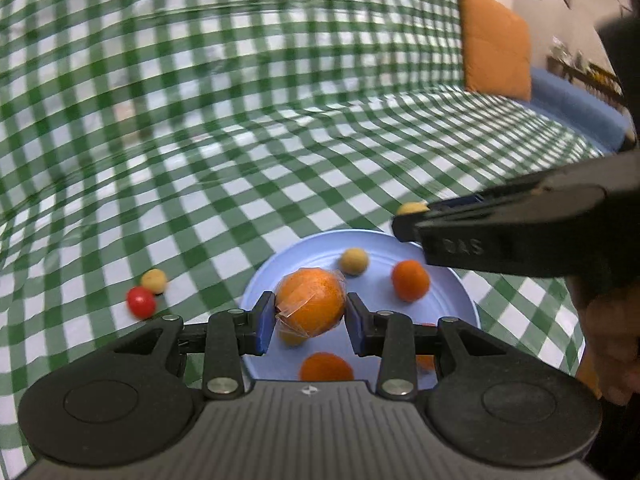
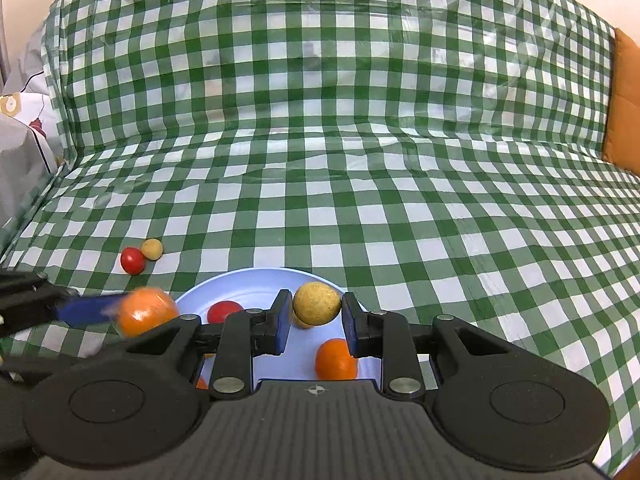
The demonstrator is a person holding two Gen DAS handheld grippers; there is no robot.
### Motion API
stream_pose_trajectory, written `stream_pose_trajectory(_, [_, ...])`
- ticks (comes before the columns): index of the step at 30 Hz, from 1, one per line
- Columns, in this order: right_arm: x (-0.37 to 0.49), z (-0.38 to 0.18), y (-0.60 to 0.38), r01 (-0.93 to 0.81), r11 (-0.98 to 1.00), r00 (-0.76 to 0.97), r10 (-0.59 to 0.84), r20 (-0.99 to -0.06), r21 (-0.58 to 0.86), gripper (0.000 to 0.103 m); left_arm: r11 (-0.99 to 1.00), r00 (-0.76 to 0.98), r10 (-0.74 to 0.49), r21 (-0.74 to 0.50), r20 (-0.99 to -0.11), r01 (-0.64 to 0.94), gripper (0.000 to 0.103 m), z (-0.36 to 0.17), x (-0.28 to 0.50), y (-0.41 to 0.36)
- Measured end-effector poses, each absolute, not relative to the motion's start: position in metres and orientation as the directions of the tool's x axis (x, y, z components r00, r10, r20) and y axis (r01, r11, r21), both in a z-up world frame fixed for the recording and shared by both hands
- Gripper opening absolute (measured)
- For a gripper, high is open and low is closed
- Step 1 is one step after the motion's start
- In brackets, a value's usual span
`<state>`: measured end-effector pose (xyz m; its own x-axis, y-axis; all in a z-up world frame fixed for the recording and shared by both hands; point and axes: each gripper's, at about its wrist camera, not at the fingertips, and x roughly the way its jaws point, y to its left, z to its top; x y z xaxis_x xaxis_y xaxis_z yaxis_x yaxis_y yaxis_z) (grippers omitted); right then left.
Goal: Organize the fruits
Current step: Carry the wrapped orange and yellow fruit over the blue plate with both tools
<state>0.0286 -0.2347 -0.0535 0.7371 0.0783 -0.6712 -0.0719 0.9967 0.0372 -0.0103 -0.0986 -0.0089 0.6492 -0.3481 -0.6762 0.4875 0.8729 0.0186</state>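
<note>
Clamped between the blue pads of the left gripper (image 1: 311, 312) is a plastic-wrapped orange fruit (image 1: 310, 306), held above the pale blue round plate (image 1: 466, 300). Jaws of the right gripper (image 2: 316, 316) close on a small tan ball-shaped fruit (image 2: 317, 304), also over the plate. Both look mid-delivery; next, lower and release each. Left of both jaws, a red cherry tomato (image 2: 132, 260) and another tan ball (image 2: 152, 249) remain on the green checked cloth (image 2: 360, 160).

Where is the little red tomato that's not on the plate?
In both wrist views the red tomato lies on the checked cloth, left of the blue plate, touching a small yellow fruit.
</note>
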Motion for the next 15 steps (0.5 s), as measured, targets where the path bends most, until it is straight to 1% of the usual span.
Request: stream_pose_trajectory(15, [0.033,-0.057,-0.233,-0.09,0.995,0.721,0.095,-0.687,0.043,0.028,0.847,0.632,-0.367,0.035,-0.683,0.53,0.041,-0.02,-0.01,-0.119])
